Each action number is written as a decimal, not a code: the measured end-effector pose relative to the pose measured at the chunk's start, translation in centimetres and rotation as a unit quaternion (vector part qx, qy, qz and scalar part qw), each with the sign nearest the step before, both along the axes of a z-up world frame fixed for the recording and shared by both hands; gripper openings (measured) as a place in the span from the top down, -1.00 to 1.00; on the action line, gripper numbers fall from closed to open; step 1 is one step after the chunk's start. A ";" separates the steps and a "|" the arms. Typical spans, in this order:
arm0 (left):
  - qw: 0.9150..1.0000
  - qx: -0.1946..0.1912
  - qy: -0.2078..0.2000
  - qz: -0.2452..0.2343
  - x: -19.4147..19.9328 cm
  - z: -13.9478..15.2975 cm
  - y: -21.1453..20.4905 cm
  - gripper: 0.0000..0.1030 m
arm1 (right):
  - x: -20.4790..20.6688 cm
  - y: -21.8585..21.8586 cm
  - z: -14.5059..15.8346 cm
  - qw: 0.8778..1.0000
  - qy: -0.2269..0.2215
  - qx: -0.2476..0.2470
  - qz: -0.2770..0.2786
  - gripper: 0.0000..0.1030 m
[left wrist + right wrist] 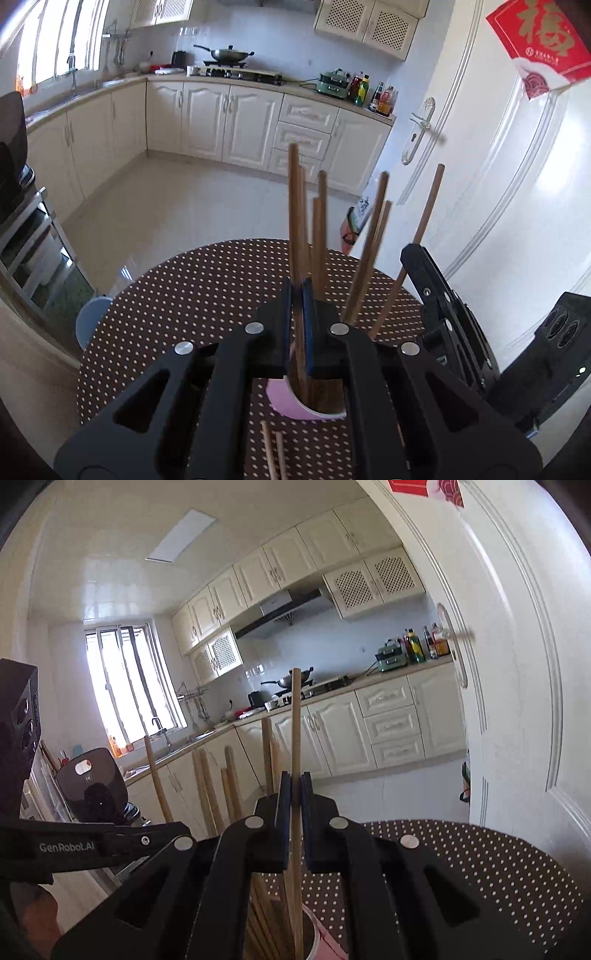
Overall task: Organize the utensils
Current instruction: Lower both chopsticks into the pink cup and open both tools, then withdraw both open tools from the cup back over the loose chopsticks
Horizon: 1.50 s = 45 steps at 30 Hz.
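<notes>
— While the left gripper [296, 295] pinches one dark chopstick [294, 206] upright over the pink cup [291, 400], how much would you say is sorted?

— Most of it, I'd guess. From that left camera several chopsticks [373, 243] stand in the cup already, leaning apart. Two loose chopsticks [273, 452] lie on the dotted table [177, 295] just in front of the cup, so those are left.

— And the other side?

— From the right camera, the right gripper [295, 786] is clamped on a pale chopstick [295, 716], its lower end down inside the cup [327, 939]. It looks ready to let go. The left tool [92, 843] sits close beside it.

— So nearly done?

— Two held, two waiting, I'd say.
</notes>
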<state>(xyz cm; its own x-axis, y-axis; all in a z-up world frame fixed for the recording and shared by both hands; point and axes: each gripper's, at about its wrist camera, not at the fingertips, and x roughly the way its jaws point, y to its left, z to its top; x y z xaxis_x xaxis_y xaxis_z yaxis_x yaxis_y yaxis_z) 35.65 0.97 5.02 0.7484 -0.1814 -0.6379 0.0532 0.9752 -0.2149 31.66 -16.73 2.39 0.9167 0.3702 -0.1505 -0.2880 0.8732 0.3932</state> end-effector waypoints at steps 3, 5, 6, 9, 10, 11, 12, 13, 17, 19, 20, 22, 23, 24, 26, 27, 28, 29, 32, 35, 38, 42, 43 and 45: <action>1.000 -0.001 0.000 -0.009 0.0 -0.9 0.2 0.86 | -0.3 0.2 -0.4 1.000 0.012 -0.003 0.000 0.81; 1.000 0.005 -0.007 -0.008 -0.2 -1.1 0.3 0.85 | -0.5 0.0 -0.3 1.000 0.022 0.007 0.002 0.51; 1.000 0.013 -0.010 -0.007 -0.4 -1.1 0.4 0.84 | -0.7 -0.2 -0.3 1.000 0.028 0.013 0.001 0.24; 0.999 0.037 -0.004 -0.031 -0.5 -1.3 0.1 0.79 | -1.8 -1.0 0.5 0.999 0.030 0.020 -0.007 -0.04; 0.999 0.038 -0.001 -0.039 -0.6 -1.4 0.1 0.77 | -2.3 -1.1 0.8 0.999 0.030 0.015 -0.009 -0.14; 0.998 0.038 0.001 -0.042 -0.7 -1.5 0.1 0.77 | -2.7 -1.3 1.2 0.999 0.033 0.007 -0.012 -0.19; 0.998 0.038 0.007 -0.044 -0.8 -1.7 0.2 0.77 | -3.2 -1.4 1.4 0.999 0.036 -0.001 -0.013 -0.26; 0.998 0.038 0.018 -0.044 -0.9 -2.1 0.4 0.77 | -3.5 -1.4 1.5 0.999 0.038 -0.006 -0.012 -0.30; 0.998 0.033 0.024 -0.042 -2.1 -2.8 1.0 0.56 | -5.2 -1.5 1.9 0.998 0.059 -0.036 -0.003 -0.45; 0.998 0.038 0.019 -0.039 -2.8 -2.9 1.2 0.28 | -6.0 -1.5 2.0 0.996 0.071 -0.049 0.007 -0.53; 0.998 0.040 0.014 -0.040 -3.3 -2.8 1.2 -0.01 | -6.3 -1.4 1.9 0.996 0.076 -0.053 0.009 -0.53; 0.998 0.046 0.006 -0.040 -4.2 -2.8 1.4 -0.03 | -7.1 -1.4 1.8 0.994 0.091 -0.065 0.010 -0.54; 0.998 0.047 0.006 -0.041 -4.5 -2.8 1.4 -0.03 | -7.6 -1.4 1.6 0.993 0.100 -0.065 0.006 -0.54; 0.998 0.046 0.009 -0.043 -4.8 -2.9 1.5 -0.03 | -8.1 -1.5 1.5 0.992 0.115 -0.058 0.003 -0.54; 0.998 0.042 0.019 -0.044 -5.4 -3.4 1.9 -0.03 | -8.7 -1.2 1.1 0.988 0.144 -0.047 0.019 -0.54; 0.998 0.042 0.022 -0.044 -5.7 -3.6 2.1 -0.03 | -9.0 -0.9 0.8 0.985 0.163 -0.043 0.029 -0.54; 0.998 0.044 0.024 -0.043 -6.1 -3.8 2.3 -0.03 | -9.1 -0.6 0.5 0.983 0.176 -0.044 0.032 -0.54; 0.997 0.050 0.028 -0.042 -6.4 -4.1 2.4 -0.03 | -9.2 -0.2 0.2 0.980 0.191 -0.047 0.036 -0.54; 0.996 0.061 0.042 -0.042 -7.3 -5.0 2.9 -0.03 | -9.0 1.2 -1.2 0.966 0.242 -0.060 0.066 -0.54; 0.994 0.063 0.068 -0.048 -7.9 -6.3 3.5 -0.03 | -8.4 2.3 -2.8 0.949 0.295 -0.070 0.092 -0.54; 0.991 0.076 0.095 -0.046 -8.3 -7.8 3.9 -0.03 | -8.2 3.2 -4.3 0.934 0.330 -0.084 0.109 -0.54; 0.985 0.049 0.157 -0.046 -8.6 -10.1 5.1 -0.03 | -8.2 4.3 -6.5 0.912 0.374 -0.096 0.139 -0.51; 0.984 0.043 0.166 -0.049 -8.9 -10.6 5.4 -0.03 | -8.3 4.7 -7.0 0.906 0.382 -0.106 0.146 -0.48; 0.983 0.045 0.174 -0.047 -9.4 -11.2 5.9 -0.03 | -8.4 5.3 -7.5 0.898 0.394 -0.120 0.154 -0.48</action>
